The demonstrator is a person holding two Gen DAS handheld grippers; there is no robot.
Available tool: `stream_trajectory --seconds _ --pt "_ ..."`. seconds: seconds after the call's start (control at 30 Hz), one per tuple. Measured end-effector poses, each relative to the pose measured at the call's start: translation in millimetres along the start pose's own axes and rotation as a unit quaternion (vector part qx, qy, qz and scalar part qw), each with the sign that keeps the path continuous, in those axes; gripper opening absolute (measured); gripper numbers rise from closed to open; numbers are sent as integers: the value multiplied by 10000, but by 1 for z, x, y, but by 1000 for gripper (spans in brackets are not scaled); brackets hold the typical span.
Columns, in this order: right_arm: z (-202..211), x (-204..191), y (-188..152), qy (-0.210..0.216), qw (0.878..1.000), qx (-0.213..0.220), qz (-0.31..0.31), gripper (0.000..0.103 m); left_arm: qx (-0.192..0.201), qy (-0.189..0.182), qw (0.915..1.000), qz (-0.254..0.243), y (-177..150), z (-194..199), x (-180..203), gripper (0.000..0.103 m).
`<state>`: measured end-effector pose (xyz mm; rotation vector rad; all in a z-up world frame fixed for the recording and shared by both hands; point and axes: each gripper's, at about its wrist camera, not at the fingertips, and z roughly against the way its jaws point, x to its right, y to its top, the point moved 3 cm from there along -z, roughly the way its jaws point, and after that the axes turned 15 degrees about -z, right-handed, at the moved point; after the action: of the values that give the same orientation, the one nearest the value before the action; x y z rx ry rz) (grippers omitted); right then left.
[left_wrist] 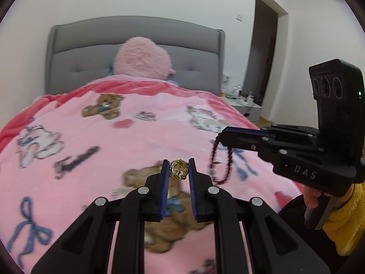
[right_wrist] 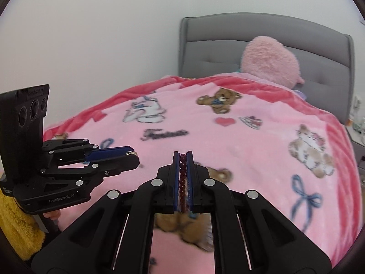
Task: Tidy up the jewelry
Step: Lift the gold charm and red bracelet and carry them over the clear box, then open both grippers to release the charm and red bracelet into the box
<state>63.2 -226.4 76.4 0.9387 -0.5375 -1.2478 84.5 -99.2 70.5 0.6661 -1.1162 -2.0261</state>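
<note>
My left gripper (left_wrist: 179, 162) is shut on a round gold brooch (left_wrist: 179, 170), pinched at its tips above the pink blanket (left_wrist: 136, 137). In the right wrist view the left gripper (right_wrist: 133, 154) sits at the left with the gold brooch (right_wrist: 130, 153) peeking from its tip. My right gripper (right_wrist: 183, 154) is shut on a dark red bead bracelet (right_wrist: 182, 178) that runs along the gap between its pads. In the left wrist view the right gripper (left_wrist: 222, 134) comes in from the right and the bead bracelet (left_wrist: 220, 162) hangs from it in a loop above the blanket.
A bed with a grey padded headboard (left_wrist: 136, 45) fills both views. A fluffy pink cushion (left_wrist: 142, 58) leans at the headboard. A nightstand (left_wrist: 244, 104) with small bottles stands right of the bed, beside a dark doorway (left_wrist: 264, 52). A yellow fleece sleeve (left_wrist: 344, 223) shows at the right.
</note>
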Motion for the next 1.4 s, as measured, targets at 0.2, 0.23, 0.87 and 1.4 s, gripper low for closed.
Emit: stream_trajectory --seconds 0.2,0.23,0.87,1.4 --pt "15 45 -15 -293 9991 -115 -299 6 -27 -352 9994 -15 1 -34 37 16" --pt "16 49 -18 -313 9989 -134 -319 6 -46 -437 9990 33 -1 -40 41 16" --pt "-7 87 -51 -429 9951 -579 -677 6 -876 -923 9916 229 -46 -122 61 16" --pt "-38 101 -81 -693 9889 -1040 -806 6 -1079 -941 9897 38 -46 -132 64 20"
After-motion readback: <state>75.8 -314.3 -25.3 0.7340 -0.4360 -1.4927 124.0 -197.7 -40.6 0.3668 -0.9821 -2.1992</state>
